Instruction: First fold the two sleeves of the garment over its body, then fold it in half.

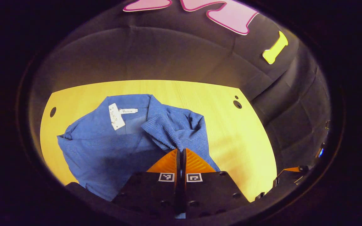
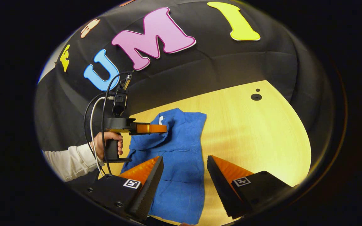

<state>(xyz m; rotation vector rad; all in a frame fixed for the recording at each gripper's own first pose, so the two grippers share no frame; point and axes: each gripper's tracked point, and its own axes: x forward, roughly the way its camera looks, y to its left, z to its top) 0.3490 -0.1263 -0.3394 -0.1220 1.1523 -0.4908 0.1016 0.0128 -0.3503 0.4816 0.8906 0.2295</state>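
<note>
Left gripper view, nearest first: the left gripper (image 1: 181, 150) has its fingers pressed together, pinching a fold of the blue garment (image 1: 105, 147), which lies rumpled on the yellow desk (image 1: 240, 141) with a white tag (image 1: 117, 116) at its collar. Right gripper view shows the right gripper (image 2: 184, 161) with fingers spread wide above the garment's lower body. The cloth looks light, soft and limp, so a sleeve edge or cuff seems the best hold.
</note>
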